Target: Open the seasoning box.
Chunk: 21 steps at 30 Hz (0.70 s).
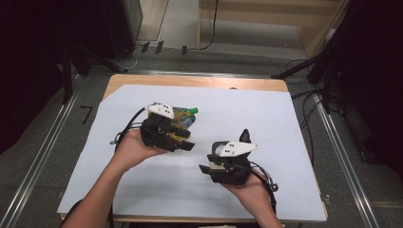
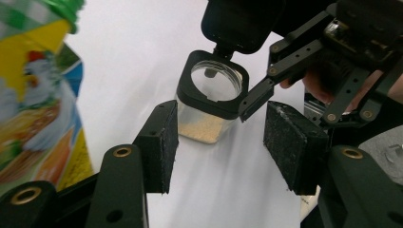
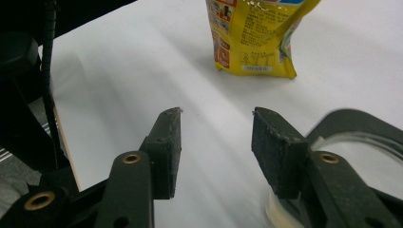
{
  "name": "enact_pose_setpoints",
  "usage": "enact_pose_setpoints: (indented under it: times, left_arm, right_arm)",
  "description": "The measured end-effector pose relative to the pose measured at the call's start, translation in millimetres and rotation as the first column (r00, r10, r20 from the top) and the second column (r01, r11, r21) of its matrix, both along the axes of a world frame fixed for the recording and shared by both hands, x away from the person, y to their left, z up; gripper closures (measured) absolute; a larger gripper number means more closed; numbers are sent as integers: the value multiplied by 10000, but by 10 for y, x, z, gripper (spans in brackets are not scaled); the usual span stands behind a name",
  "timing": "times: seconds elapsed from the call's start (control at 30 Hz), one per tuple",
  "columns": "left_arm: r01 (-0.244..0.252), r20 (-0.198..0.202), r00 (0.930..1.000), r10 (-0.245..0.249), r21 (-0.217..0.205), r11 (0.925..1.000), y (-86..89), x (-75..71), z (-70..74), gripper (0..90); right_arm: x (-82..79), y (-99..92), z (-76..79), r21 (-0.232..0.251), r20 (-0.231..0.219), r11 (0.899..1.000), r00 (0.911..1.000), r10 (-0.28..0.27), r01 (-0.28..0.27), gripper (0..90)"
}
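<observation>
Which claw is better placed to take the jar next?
Right, probably. The right claw stands open with the jar right beside its jaw. The left claw, also open, sees the jar farther off, nearer the pouch.

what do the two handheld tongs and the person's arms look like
Both tongs, left and right, have black bodies topped by a white three-cornered plate with small dark dots. A black cable trails from each. Up close, the flat black pads look rough and worn, and brass-coloured rivets sit in the linkage. The forearms are bare; no sleeves show.
</observation>
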<state>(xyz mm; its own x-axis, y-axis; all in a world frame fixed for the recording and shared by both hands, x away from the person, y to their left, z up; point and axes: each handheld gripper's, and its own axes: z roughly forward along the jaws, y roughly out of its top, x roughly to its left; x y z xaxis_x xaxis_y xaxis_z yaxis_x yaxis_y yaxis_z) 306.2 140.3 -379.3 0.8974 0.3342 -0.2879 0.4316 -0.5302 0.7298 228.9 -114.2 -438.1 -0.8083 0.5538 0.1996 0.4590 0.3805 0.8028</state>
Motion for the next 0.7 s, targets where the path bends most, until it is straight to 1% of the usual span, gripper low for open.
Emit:
enact_pose_setpoints:
  times: [0.03,0.07,0.1,0.13,0.17,0.27,0.37,0.53,0.7]
  left_arm:
    - [-16,-66,10000,16,16,10000,37,11,13,471]
    - [-66,-94,9999,66,33,10000,60,11,21,471]
    - [-142,0,9999,143,103,9998,123,10,45,473]
    - [-142,0,9999,143,103,9998,123,10,45,472]
    - [-196,130,9997,195,131,9997,163,3,60,473]
    - [-460,171,9988,458,114,9989,266,6,86,470]
    - [-638,192,9978,636,85,9979,360,13,100,470]
    - [-857,70,9963,856,47,9963,497,6,103,487]
    - [-1240,95,9922,1239,62,9923,656,-1,104,489]
  right_arm:
    - [35,56,-11,-72,-139,10000,9999,9,-10,522]
    - [35,56,-11,-72,-139,10000,9999,9,-10,522]
    - [52,114,-35,-276,-251,9996,9997,-19,12,502]
    - [52,114,-35,-276,-251,9996,9997,-19,12,502]
    - [37,164,-68,-462,-253,9989,9997,4,-16,495]
    - [8,186,-102,-479,-168,9988,9998,96,-104,496]
    - [-3,210,-128,-442,-193,9988,9997,178,-186,498]
    - [3,274,-151,-370,-195,9984,9989,418,-425,501]
    - [13,363,-190,-414,-290,9968,9973,674,-686,501]
